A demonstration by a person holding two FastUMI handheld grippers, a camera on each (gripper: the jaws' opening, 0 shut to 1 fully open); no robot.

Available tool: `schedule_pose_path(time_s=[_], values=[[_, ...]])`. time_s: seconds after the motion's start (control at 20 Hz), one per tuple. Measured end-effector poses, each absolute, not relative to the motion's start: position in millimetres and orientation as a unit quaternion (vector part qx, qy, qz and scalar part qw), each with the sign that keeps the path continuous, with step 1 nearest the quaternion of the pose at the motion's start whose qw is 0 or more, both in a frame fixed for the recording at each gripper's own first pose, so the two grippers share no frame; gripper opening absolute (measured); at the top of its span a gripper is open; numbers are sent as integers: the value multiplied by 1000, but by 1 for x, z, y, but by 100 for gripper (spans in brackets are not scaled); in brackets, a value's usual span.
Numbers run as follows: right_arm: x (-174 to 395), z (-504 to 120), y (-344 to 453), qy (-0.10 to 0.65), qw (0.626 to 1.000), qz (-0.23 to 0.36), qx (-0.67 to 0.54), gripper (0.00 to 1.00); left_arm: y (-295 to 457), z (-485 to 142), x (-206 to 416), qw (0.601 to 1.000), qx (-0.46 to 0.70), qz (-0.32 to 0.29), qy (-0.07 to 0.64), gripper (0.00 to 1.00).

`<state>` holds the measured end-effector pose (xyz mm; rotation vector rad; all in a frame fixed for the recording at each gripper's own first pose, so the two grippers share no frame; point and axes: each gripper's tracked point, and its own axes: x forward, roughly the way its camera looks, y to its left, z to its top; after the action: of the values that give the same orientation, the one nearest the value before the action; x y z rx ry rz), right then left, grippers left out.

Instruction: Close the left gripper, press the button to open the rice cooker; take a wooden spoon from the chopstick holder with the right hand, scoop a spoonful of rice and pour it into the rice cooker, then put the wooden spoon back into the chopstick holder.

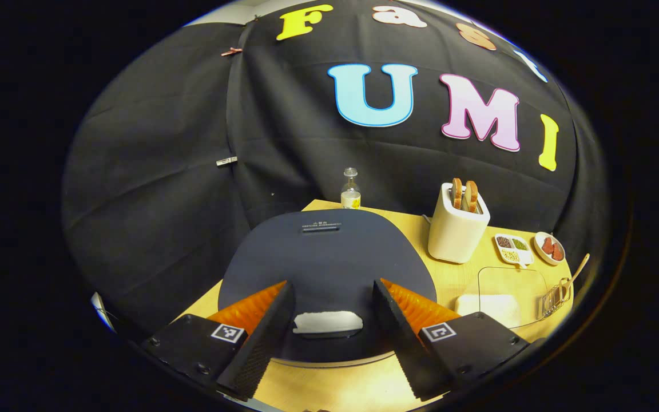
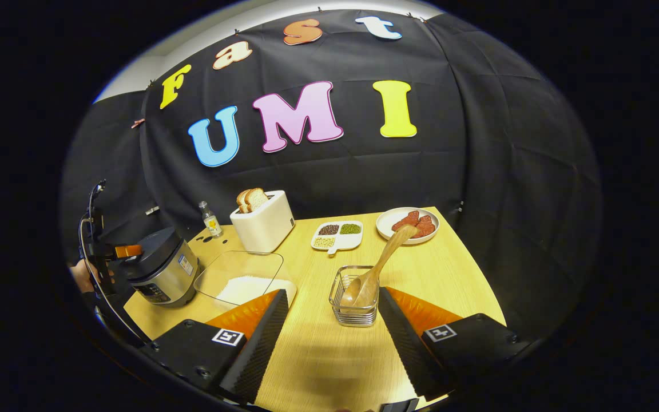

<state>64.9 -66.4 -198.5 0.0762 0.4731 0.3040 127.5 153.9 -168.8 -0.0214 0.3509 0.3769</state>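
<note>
Nearest us, the left gripper (image 1: 329, 332) hangs with jaws spread wide, not yet closed for pressing; between them lies the pale button (image 1: 328, 321) on the rice cooker (image 1: 329, 257), whose lid is down. The right gripper (image 2: 329, 337) is likewise released, the chopstick holder (image 2: 355, 300) between and just beyond its jaws, the wooden spoon (image 2: 378, 269) leaning handle-up for an easy grasp. Left of those jaws sits the rice container (image 2: 246, 280).

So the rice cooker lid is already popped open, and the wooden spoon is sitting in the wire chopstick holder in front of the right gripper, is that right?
Not quite. The rice cooker lid is shut: the left gripper view shows it lying flat, with the left gripper open above the button. The rest holds: the right gripper view shows the wooden spoon in the wire chopstick holder ahead of the right gripper.
</note>
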Motion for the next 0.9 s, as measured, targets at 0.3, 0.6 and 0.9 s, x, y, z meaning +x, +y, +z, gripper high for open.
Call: schedule_pose_path(time_s=[0.3, 0.6, 0.9], values=[[58, -210, -62, 250, 955, 157, 34, 99, 150, -175, 128, 966, -14, 211, 148, 98], [48, -193, -52, 229, 964, 136, 27, 99, 138, -168, 109, 969, 26, 197, 147, 99], [30, -130, -17, 150, 982, 110, 28, 98, 93, -115, 72, 989, 8, 131, 74, 96]])
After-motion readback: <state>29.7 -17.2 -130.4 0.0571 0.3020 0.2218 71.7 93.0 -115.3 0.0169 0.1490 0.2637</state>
